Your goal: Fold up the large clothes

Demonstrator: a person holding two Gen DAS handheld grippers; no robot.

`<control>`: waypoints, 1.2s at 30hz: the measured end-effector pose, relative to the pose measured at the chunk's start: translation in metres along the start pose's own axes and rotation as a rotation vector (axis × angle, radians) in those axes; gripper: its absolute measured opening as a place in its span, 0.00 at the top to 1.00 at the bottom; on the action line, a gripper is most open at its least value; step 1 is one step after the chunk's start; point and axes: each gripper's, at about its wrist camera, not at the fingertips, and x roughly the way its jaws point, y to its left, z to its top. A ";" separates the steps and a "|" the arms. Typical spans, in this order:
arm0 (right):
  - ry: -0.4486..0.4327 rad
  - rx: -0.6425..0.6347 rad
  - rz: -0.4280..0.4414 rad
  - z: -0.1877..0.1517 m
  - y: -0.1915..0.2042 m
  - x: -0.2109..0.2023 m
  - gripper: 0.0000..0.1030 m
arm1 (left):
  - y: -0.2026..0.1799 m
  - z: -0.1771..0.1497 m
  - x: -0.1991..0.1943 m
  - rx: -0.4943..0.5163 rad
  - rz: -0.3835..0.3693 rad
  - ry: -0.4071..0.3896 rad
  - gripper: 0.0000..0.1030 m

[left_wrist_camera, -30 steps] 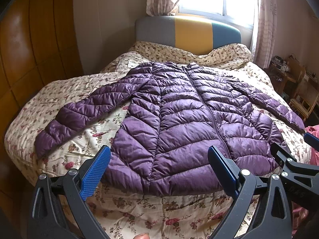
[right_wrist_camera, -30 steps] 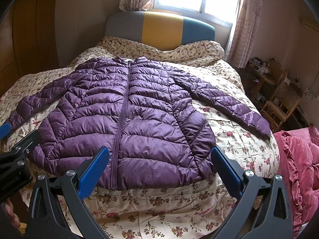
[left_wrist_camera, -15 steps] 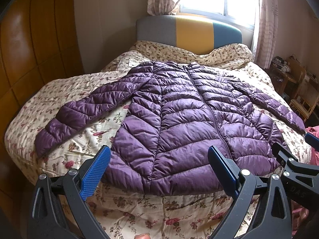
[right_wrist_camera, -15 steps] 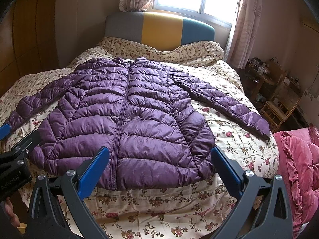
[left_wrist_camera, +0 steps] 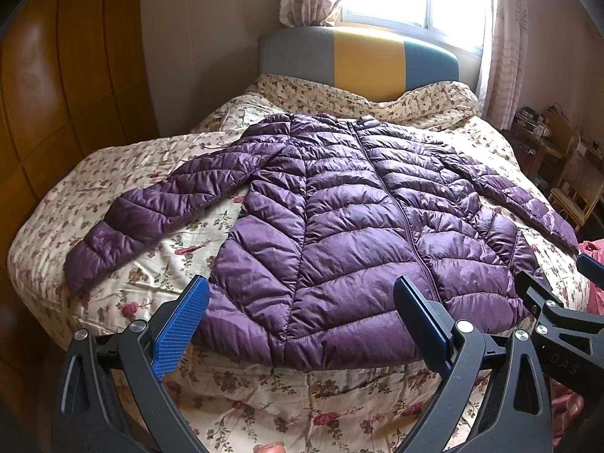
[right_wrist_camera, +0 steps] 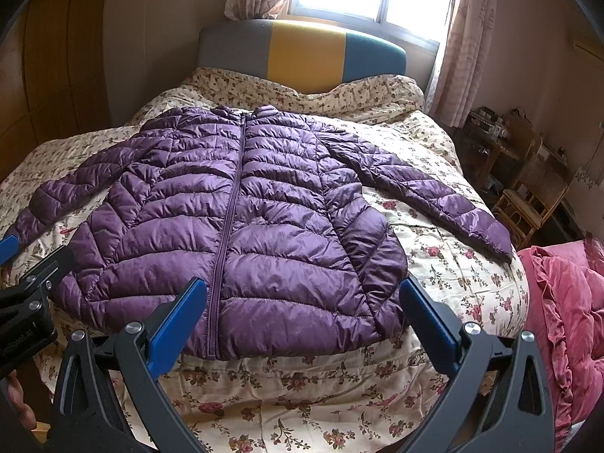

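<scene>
Nothing moved: both hand-held grippers (left_wrist_camera: 300, 319) (right_wrist_camera: 302, 319) gape; only right view shows pink bedding (right_wrist_camera: 566, 302).

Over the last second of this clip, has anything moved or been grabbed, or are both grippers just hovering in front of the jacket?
Nothing visibly changed. The purple jacket lies flat on the floral bedspread, zipped, both sleeves spread out, exactly as before. The left gripper and right gripper still hover open at the foot of the bed, short of the hem, holding nothing.
</scene>
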 end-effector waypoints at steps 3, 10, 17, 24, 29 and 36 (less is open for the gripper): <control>0.000 0.000 0.000 0.000 0.000 0.000 0.02 | 0.000 0.000 0.000 0.000 0.000 -0.001 0.06; 0.002 -0.001 0.000 0.000 0.000 0.000 0.02 | 0.000 0.000 0.000 -0.002 0.000 0.002 0.06; 0.010 0.003 0.000 -0.003 -0.003 0.006 0.02 | 0.001 -0.004 0.005 -0.014 0.000 0.007 0.06; 0.075 0.024 -0.005 -0.007 -0.013 0.033 0.02 | 0.009 -0.004 0.025 -0.052 -0.035 0.057 0.06; 0.120 0.096 0.002 0.001 -0.048 0.060 0.03 | 0.020 0.004 0.051 -0.112 -0.157 0.100 0.03; 0.224 0.331 -0.078 0.021 -0.169 0.124 0.20 | 0.028 0.038 0.102 -0.090 -0.123 0.111 0.03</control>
